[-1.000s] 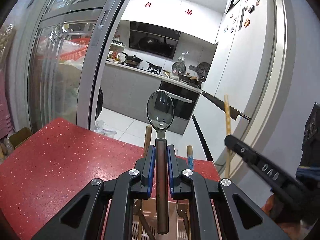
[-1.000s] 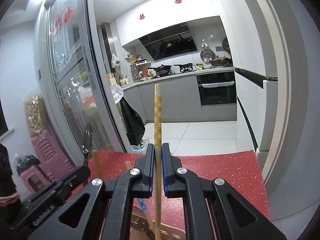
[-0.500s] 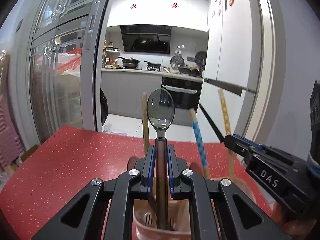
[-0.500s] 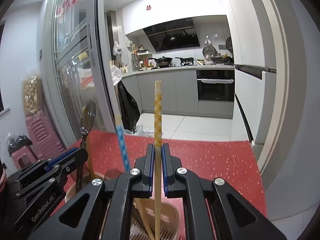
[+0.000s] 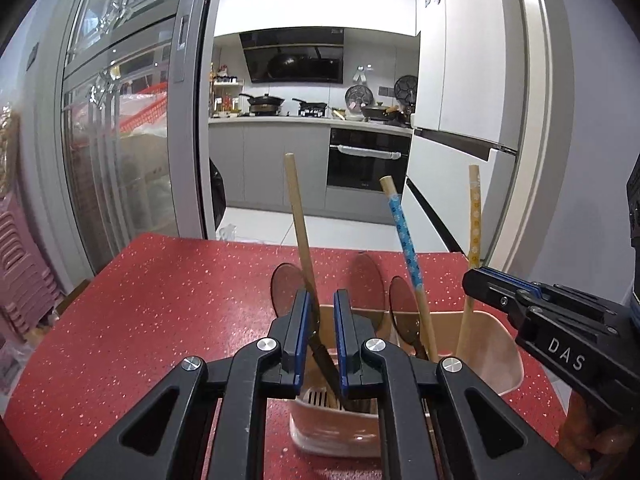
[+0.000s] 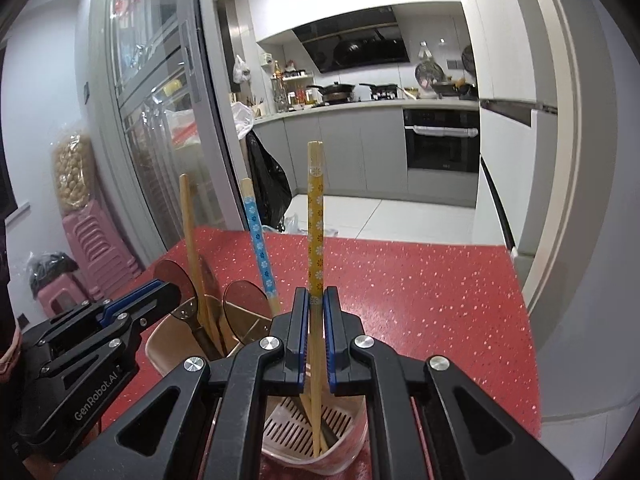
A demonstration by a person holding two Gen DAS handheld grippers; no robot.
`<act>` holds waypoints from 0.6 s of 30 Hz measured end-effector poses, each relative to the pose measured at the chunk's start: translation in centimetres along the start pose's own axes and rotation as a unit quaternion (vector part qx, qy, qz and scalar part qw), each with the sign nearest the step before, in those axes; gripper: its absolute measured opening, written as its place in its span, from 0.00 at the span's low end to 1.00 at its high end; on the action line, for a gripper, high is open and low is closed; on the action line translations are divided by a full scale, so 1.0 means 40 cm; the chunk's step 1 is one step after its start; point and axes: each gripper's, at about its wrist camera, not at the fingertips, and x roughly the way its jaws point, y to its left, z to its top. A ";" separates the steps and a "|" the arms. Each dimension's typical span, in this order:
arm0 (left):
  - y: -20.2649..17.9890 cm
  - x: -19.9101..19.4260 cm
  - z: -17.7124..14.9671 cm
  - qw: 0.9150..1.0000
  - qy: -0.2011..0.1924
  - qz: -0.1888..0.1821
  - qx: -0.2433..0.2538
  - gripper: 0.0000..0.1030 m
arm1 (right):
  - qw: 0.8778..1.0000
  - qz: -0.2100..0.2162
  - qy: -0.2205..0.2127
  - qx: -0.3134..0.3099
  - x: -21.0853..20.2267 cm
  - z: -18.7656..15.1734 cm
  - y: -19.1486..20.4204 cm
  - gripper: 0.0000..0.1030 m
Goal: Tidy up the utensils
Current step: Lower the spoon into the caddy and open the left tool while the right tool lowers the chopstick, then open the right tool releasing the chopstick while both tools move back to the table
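Observation:
A pink utensil holder (image 5: 500,332) (image 6: 160,344) stands on the red speckled table (image 5: 160,300). My left gripper (image 5: 323,296) (image 6: 168,292) hangs over its rim with the jaws a narrow gap apart. A brown spoon (image 5: 285,288) (image 6: 176,280) leans in the holder, its dark handle slanting loose behind that gap. My right gripper (image 6: 316,292) (image 5: 474,276) is shut on a yellow flowered chopstick (image 6: 315,220) (image 5: 475,208) whose lower end rests on the holder's slotted floor. A blue chopstick (image 5: 404,236), a plain wooden one (image 5: 298,220) and two more spoons (image 5: 366,280) stand inside.
A glass sliding door (image 5: 120,160) rises past the table's left edge and a white fridge (image 5: 460,80) past its far right corner. Stacked pink stools (image 6: 100,248) sit on the floor at left. A hand (image 5: 580,440) holds the right gripper.
Both grippers came down over the holder. The spoon that stood upright in my left jaws has dropped into the holder and leans left. The yellow chopstick has sunk to the holder's floor.

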 end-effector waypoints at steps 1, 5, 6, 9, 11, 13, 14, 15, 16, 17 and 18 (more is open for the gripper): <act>0.003 -0.004 0.000 1.000 0.001 0.000 -0.001 0.36 | 1.000 0.004 0.005 0.005 0.001 0.001 -0.004 0.10; 0.010 -0.029 -0.002 1.000 0.004 0.002 0.003 0.36 | 0.999 0.017 0.016 0.023 -0.008 0.007 -0.016 0.38; 0.012 -0.040 -0.003 1.000 0.005 0.004 0.006 0.36 | 0.999 0.019 0.015 0.026 -0.014 0.007 -0.018 0.39; 0.019 -0.062 -0.009 1.000 0.012 0.006 0.007 0.36 | 0.999 0.017 0.013 0.027 -0.033 0.007 -0.015 0.40; 0.027 -0.076 -0.017 1.000 0.022 0.009 0.003 0.36 | 0.999 0.021 0.017 0.032 -0.046 0.004 -0.014 0.44; 0.037 -0.090 -0.028 0.999 0.032 0.012 0.000 0.36 | 0.999 0.021 0.019 0.036 -0.061 -0.001 -0.011 0.48; 0.042 -0.098 -0.036 0.999 0.038 0.015 0.000 0.36 | 0.999 0.021 0.020 0.037 -0.069 -0.004 -0.009 0.50; 0.048 -0.106 -0.044 0.999 0.044 0.018 -0.001 0.36 | 0.999 0.023 0.022 0.038 -0.080 -0.010 -0.006 0.51; 0.051 -0.113 -0.049 0.999 0.048 0.019 -0.001 0.36 | 0.999 0.024 0.025 0.037 -0.089 -0.015 -0.002 0.53; 0.059 -0.123 -0.060 0.998 0.055 0.022 -0.002 0.36 | 0.999 0.024 0.027 0.037 -0.097 -0.019 0.002 0.55; 0.064 -0.131 -0.069 0.998 0.060 0.025 -0.003 0.36 | 0.999 0.023 0.032 0.037 -0.109 -0.028 0.006 0.56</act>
